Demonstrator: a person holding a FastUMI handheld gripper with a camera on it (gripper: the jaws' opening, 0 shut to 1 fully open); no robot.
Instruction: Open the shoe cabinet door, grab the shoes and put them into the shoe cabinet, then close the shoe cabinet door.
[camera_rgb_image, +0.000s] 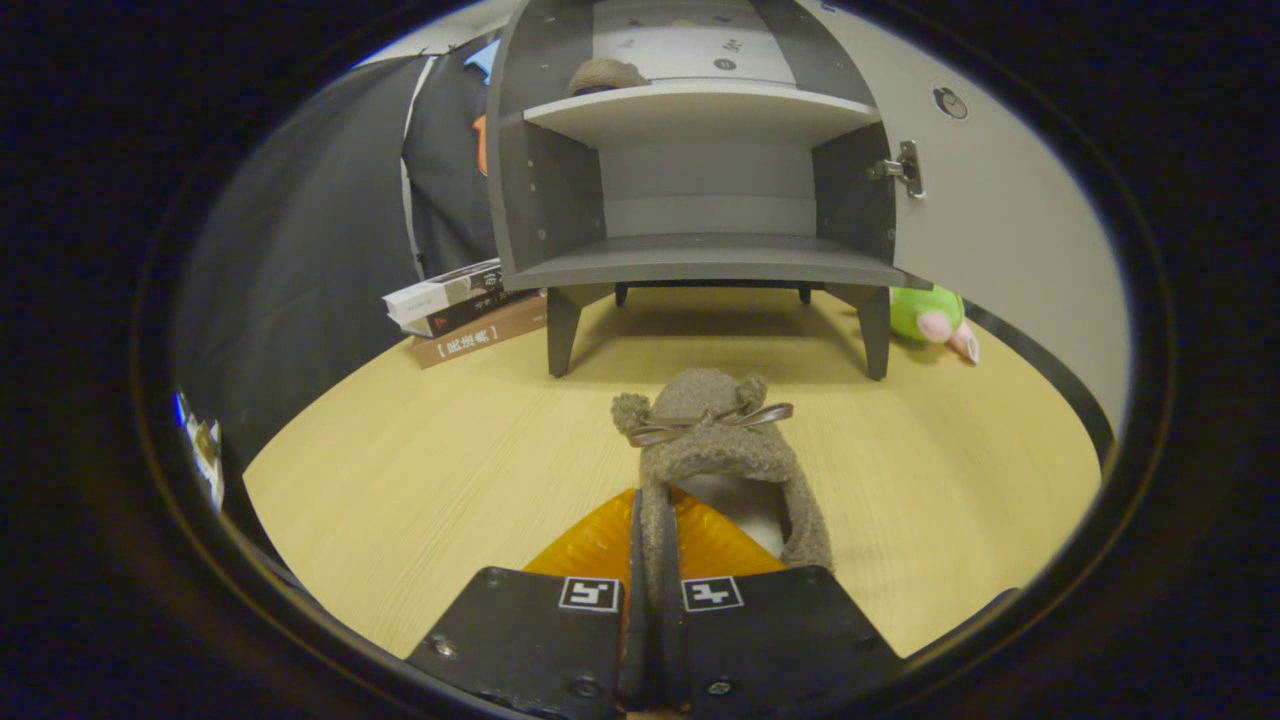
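Observation:
A fuzzy brown slipper (715, 450) with a ribbon bow and pompoms hangs from my gripper (655, 535), whose two fingers are shut on the edge of its heel collar. The toe points ahead toward the grey shoe cabinet (700, 260), which stands on short legs on the wooden table (450, 470). The cabinet door (1000, 200) is swung open to the right on its hinge. The lower shelf is bare. A second brown slipper (605, 75) rests on the upper shelf.
A stack of books (465, 310) lies left of the cabinet's front leg. A green and pink plush toy (935, 320) sits right of the cabinet, below the open door. Black cloth hangs behind on the left.

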